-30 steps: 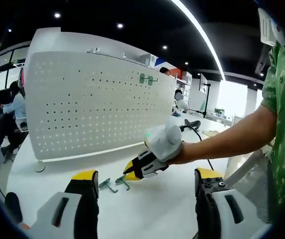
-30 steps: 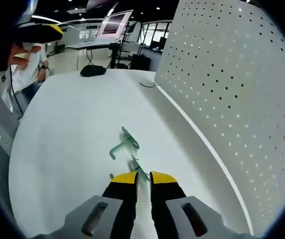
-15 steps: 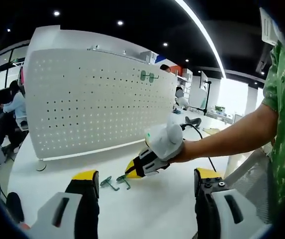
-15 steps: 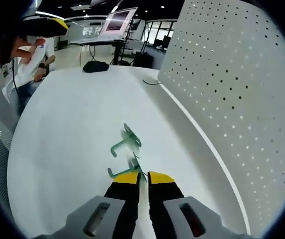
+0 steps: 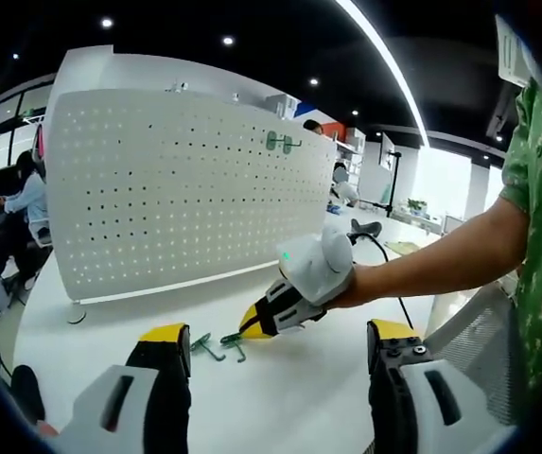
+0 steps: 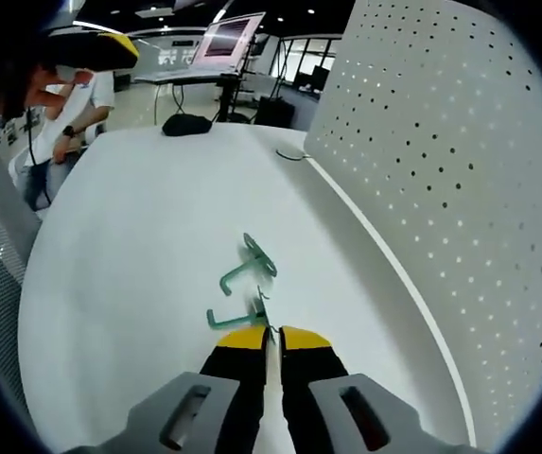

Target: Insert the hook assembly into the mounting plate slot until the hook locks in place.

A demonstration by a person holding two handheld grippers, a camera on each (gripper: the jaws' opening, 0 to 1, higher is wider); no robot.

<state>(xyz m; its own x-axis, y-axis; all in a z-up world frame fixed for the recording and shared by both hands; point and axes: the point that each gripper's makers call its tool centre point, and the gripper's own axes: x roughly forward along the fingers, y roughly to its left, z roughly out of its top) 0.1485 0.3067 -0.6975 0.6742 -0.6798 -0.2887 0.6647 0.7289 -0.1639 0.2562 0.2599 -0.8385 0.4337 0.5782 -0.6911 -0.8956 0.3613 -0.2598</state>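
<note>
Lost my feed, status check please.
Right gripper shut on near green hook. Left gripper open, idle. Second hook loose on table; pegboard unobstructed.

Left gripper (image 5: 275, 364): two black fingers (image 5: 168, 378) with yellow caps at the tips, each seated in a pale grey housing with a dark oblong slot.

Right gripper (image 6: 266, 342): same build, black fingers (image 6: 237, 364) with yellow tips, grey housings with dark slots. Seen from the left gripper view, this unit (image 5: 252, 329) carries a white rounded body with a small green indicator light and a black cable trailing behind it.

Person: green short sleeve (image 5: 535, 170) with a pale floral pattern, located beside the right gripper's cable.
</note>
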